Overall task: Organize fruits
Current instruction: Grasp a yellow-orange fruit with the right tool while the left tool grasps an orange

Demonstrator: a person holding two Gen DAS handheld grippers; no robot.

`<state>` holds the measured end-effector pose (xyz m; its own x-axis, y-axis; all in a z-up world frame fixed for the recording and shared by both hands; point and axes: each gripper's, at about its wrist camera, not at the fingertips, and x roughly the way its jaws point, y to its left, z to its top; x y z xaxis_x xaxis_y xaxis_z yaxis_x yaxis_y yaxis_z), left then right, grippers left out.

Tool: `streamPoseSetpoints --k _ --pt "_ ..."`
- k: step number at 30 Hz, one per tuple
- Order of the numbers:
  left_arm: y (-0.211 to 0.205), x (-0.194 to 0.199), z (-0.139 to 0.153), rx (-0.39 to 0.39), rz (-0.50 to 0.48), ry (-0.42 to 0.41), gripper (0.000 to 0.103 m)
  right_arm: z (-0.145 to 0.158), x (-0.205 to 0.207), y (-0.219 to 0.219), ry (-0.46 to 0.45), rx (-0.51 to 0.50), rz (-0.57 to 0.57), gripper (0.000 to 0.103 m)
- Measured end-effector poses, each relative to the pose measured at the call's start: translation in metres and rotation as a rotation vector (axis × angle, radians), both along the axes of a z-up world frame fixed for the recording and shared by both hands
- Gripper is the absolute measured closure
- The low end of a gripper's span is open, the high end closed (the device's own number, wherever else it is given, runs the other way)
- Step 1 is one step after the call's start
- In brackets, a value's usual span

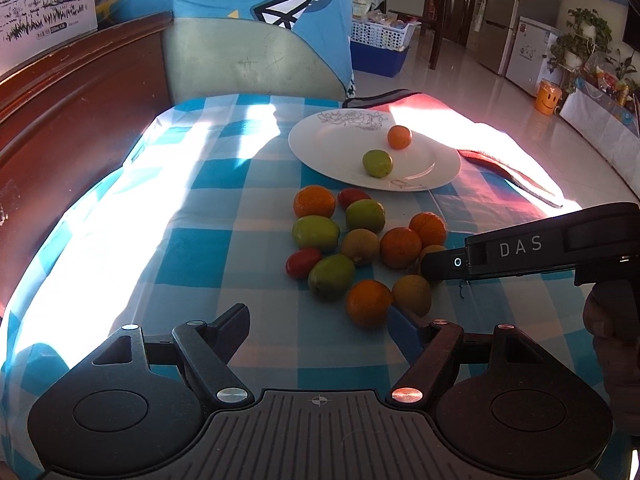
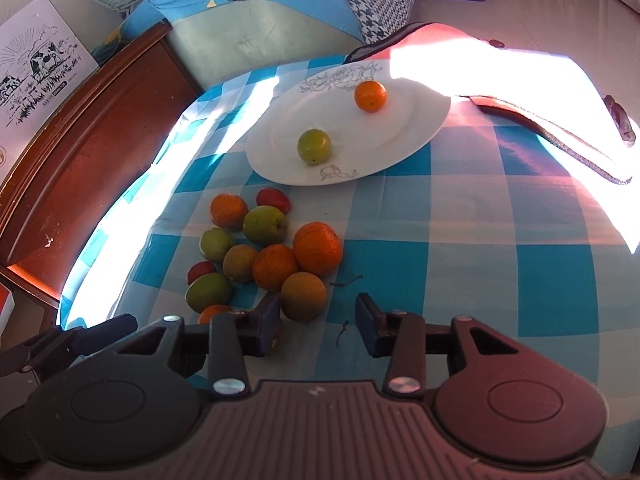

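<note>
Two grippers sit nearest me, both with jaws apart and clamped on nothing. My left gripper point(image 1: 318, 330) hangs over bare checked cloth point(image 1: 224, 240) on the bench, one finger beside an orange point(image 1: 368, 303). My right gripper point(image 2: 318, 322) stands at the near edge of the fruit pile point(image 2: 264, 252) — its left finger just beside a brownish fruit point(image 2: 303, 296). Beyond the pile, a white plate point(image 2: 400, 120) carries a green fruit point(image 2: 314, 146) and a small orange point(image 2: 370, 96), well apart.
</note>
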<state>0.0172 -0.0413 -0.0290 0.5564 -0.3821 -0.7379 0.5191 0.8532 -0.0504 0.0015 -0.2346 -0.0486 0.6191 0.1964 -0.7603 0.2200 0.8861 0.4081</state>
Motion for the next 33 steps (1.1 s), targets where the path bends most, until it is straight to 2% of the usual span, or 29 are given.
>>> streamPoseSetpoints --k 4,8,9,14,20,27,33 --pt "-0.004 0.0 -0.002 -0.017 -0.018 -0.002 0.031 -0.001 0.003 0.003 -0.011 -0.012 0.006 0.063" --pt "-0.006 0.003 -0.006 -0.037 -0.021 0.016 0.04 -0.002 0.005 0.006 -0.01 -0.007 0.03 0.078" --pt "-0.007 0.004 -0.007 -0.043 -0.022 0.022 0.043 -0.002 0.005 0.006 -0.01 -0.011 0.033 0.078" --pt "-0.011 0.006 -0.012 -0.055 -0.01 0.027 0.047 -0.003 0.004 0.003 -0.005 0.011 0.027 0.078" --pt "-0.011 0.01 -0.011 -0.077 0.012 0.033 0.047 -0.004 0.005 0.003 -0.012 0.015 0.009 0.074" --pt "-0.014 0.008 -0.011 -0.104 -0.011 0.049 0.048 -0.004 0.006 0.002 -0.011 0.009 0.011 0.078" --pt "-0.005 0.016 -0.009 -0.121 0.06 0.064 0.051 -0.002 0.003 -0.007 0.019 0.026 -0.022 0.078"
